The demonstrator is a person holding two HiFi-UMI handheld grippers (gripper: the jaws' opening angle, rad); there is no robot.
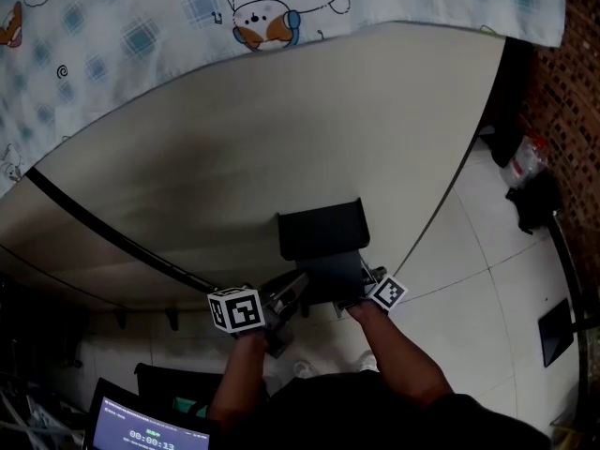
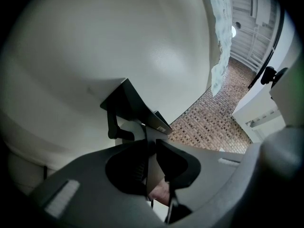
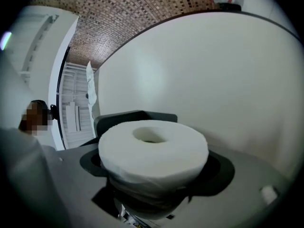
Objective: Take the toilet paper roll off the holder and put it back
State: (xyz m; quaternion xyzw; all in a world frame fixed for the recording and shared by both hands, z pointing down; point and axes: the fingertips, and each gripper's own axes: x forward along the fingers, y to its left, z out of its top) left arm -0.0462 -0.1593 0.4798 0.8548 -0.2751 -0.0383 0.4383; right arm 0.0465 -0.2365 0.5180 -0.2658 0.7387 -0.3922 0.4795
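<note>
The right tool [image 3: 156, 175] is grasping the toilet paper roll [image 3: 152, 146] across its outer wall at mid-frame, off and just in front of the black holder [image 3: 135, 118]. The roll looks light and soft and would probably dent under a hard squeeze, so a gentle mid-wall hold suits it. The left tool [image 2: 154, 163] is clenching the holder's thin flap [image 2: 151, 146].

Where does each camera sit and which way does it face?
Head view: on the person's head, steeply down at the holder on the wall; both forearms, left gripper and right gripper show.
Left gripper view: on the left gripper, along its jaws toward the holder; jaws closed on a thin flap.
Right gripper view: on the right gripper, toward the wall; jaws grip the roll.
Shared: all three show the holder.
</note>
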